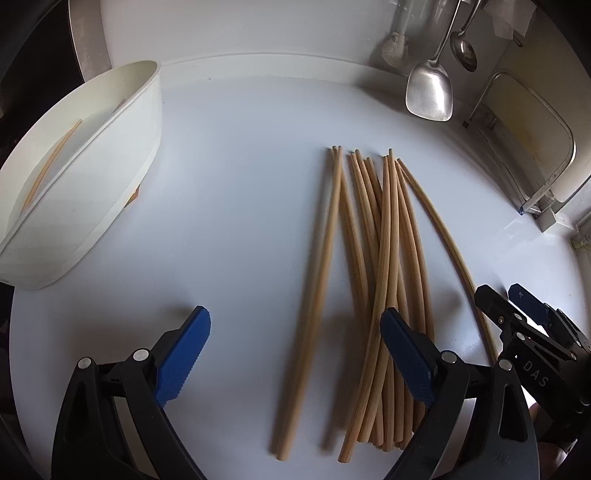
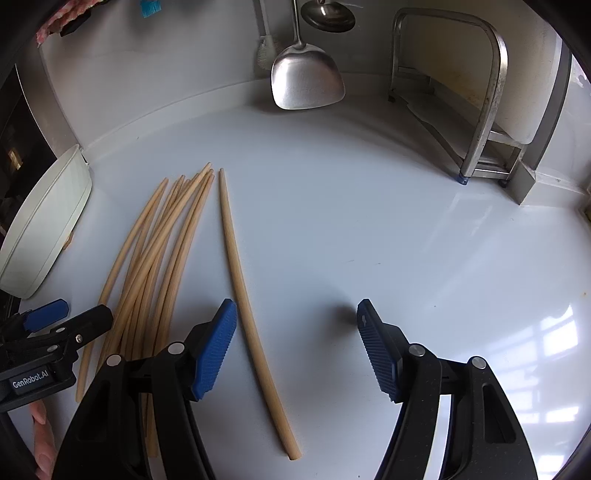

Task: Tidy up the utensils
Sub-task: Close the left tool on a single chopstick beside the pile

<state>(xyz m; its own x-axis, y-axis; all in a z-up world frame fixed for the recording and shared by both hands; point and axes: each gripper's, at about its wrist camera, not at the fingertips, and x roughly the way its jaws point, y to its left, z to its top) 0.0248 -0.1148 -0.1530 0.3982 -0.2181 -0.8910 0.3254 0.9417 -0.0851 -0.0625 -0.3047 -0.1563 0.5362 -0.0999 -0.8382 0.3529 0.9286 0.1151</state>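
Several bamboo chopsticks (image 1: 384, 266) lie in a loose bundle on the white counter; they also show in the right wrist view (image 2: 155, 258). One chopstick (image 1: 317, 280) lies apart on the left of the bundle, between my left gripper's open jaws. My left gripper (image 1: 295, 354) is open and empty just above it. Another single chopstick (image 2: 247, 295) lies to the right of the bundle, between the jaws of my right gripper (image 2: 295, 347), which is open and empty. A white oval holder (image 1: 92, 177) at the left has one chopstick (image 1: 51, 162) inside.
A metal spatula (image 2: 306, 74) and a ladle (image 2: 327, 16) hang on the back wall beside a brush (image 2: 267, 48). A metal rack (image 2: 476, 103) stands at the back right. The right gripper shows at the left view's right edge (image 1: 532, 325).
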